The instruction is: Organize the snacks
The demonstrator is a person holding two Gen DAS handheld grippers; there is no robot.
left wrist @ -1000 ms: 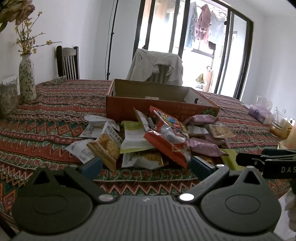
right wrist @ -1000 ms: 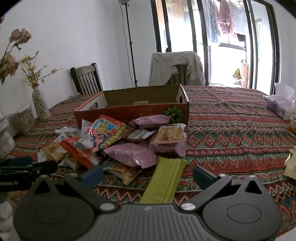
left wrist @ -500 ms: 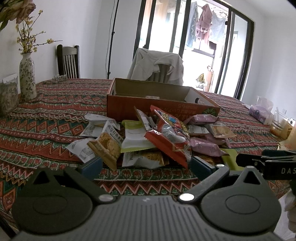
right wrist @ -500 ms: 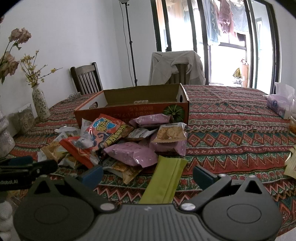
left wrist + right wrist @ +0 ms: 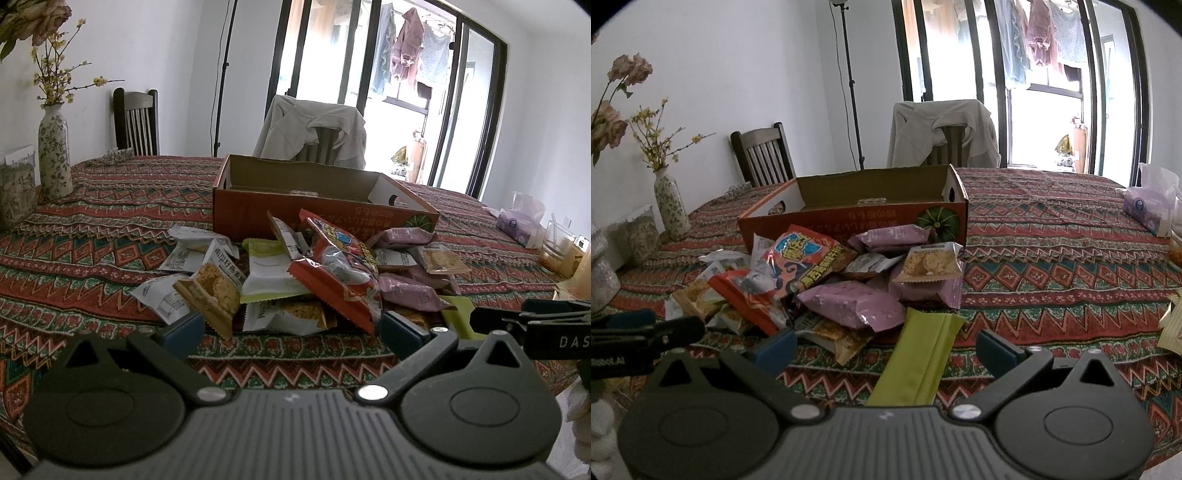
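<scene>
Snacks lie heaped on the desk in my left wrist view, just in front of the cardboard box at 12 o'clock. My left gripper is spread wide and holds nothing, its fingers low at the near edge of the heap. The red chip bag leans across the top of the pile, and a cracker packet stands tilted at 11 o'clock, almost touching my left finger. I judge that pushing forward here would shove the packets rather than pick one up — the tilted ones could slide or topple toward the desk edge. The right gripper's body sits close at 3 o'clock, so a sideways sweep risks a knock.

From the right wrist view, my right gripper is likewise spread and empty. A green packet lies flat between its fingers, pointing toward 12 o'clock, with a purple packet overlapping the pile just beyond. Closing on the flat green one could pinch the tablecloth with it, I think — and lifting would then drag cloth and heap together. The box stands at 12 o'clock, seemingly empty, though its floor is mostly hidden.
</scene>
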